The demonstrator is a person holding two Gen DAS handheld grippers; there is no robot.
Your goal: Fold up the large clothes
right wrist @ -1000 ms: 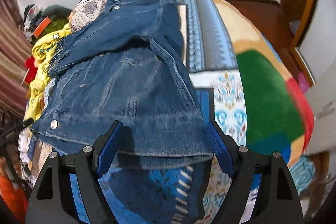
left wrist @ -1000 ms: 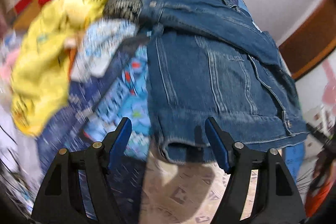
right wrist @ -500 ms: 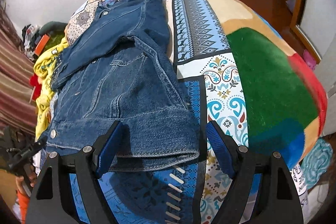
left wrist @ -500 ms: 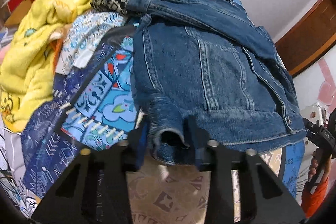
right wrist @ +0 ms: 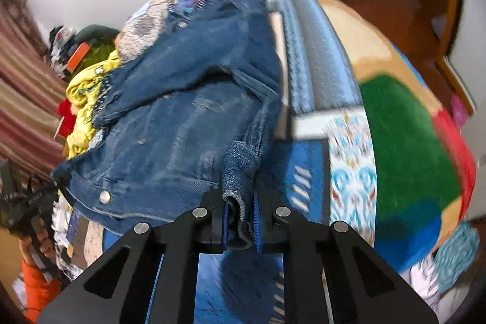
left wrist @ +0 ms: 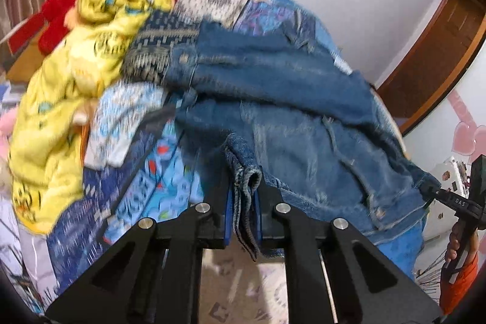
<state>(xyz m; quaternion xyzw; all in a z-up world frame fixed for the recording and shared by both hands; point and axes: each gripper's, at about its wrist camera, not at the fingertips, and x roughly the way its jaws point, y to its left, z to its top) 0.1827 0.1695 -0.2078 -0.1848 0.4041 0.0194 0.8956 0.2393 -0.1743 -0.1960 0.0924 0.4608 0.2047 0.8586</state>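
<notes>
On the bed's patchwork cover (right wrist: 340,87) the denim jacket (left wrist: 303,123) is lying spread away from both hands, its hem running across from the left gripper (left wrist: 243,211) to the right gripper (right wrist: 240,220), each having just clamped onto one hem corner.
</notes>
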